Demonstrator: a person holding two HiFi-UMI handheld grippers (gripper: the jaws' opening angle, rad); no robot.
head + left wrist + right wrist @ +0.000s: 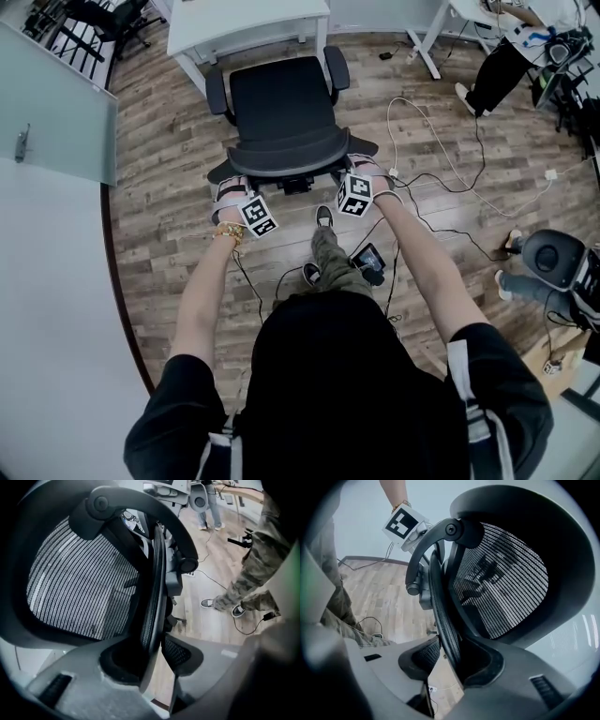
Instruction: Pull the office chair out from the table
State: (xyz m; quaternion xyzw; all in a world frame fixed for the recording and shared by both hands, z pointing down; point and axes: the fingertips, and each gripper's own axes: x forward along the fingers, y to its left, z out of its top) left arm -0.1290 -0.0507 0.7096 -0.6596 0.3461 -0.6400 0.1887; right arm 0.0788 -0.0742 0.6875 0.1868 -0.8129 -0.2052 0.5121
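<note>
Head view: the chair (281, 98) stands just clear of the counter (253, 21), which is cut off at the top edge. The left gripper (157, 656) and right gripper (440, 658) each clamp the backrest rim (154, 597); from above, that rim hides their tips.

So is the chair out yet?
Nearly. The office chair's seat already looks clear of the white table. The left gripper and right gripper hold its backrest by the side edges. Left to do: maybe a little more pulling, then letting go.
</note>
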